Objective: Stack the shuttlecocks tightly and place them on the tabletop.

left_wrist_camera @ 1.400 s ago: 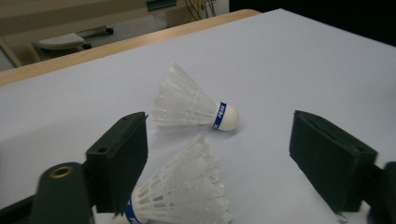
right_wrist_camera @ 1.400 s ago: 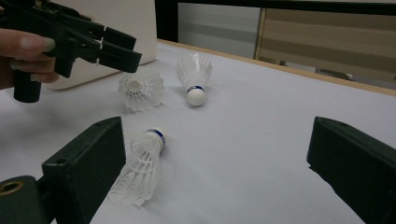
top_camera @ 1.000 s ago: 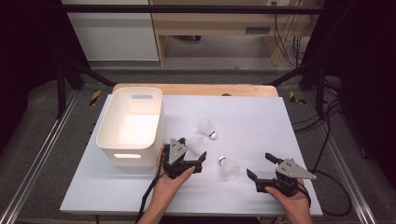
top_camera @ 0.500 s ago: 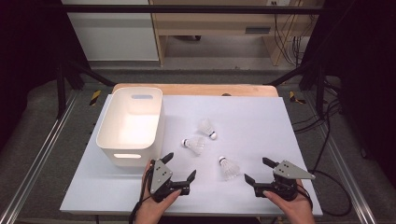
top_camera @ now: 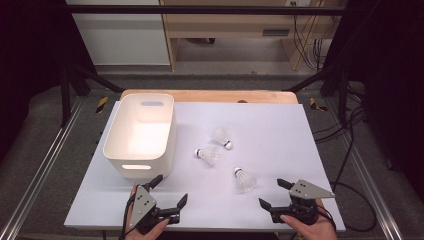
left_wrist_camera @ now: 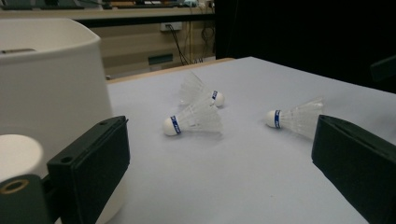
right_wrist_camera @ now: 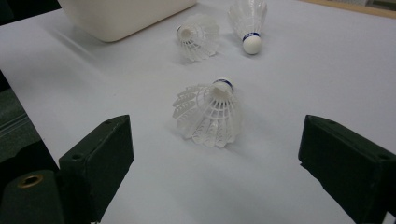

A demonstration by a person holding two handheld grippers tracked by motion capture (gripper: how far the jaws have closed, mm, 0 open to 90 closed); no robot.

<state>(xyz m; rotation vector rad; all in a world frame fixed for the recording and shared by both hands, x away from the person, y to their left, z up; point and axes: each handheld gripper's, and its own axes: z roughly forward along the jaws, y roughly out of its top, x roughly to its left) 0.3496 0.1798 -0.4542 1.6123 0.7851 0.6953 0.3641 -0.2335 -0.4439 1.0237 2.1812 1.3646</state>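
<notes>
Three white shuttlecocks with blue-banded corks lie on the white table top point(top_camera: 280, 130): a far one point(top_camera: 221, 137), a middle one point(top_camera: 207, 154) and a near one point(top_camera: 244, 180). My left gripper point(top_camera: 171, 190) is open near the front edge, just in front of the white bin point(top_camera: 140, 135). Its own view looks at the middle shuttlecock point(left_wrist_camera: 194, 119), with the far one point(left_wrist_camera: 201, 91) behind and the near one point(left_wrist_camera: 296, 116) to the right. My right gripper point(top_camera: 273, 193) is open at the front right. The near shuttlecock point(right_wrist_camera: 210, 112) lies just ahead of its jaws, untouched.
The white bin point(left_wrist_camera: 46, 79) stands close on the left of my left gripper, and its corner point(right_wrist_camera: 121, 14) shows far off in the right gripper view. A wooden table edge point(top_camera: 210, 95) runs along the back. Black cables point(top_camera: 350, 165) trail off the right side.
My left gripper has drawn back from beside the bin to the front edge, uncovering the middle shuttlecock. My right gripper has shifted only slightly toward the front.
</notes>
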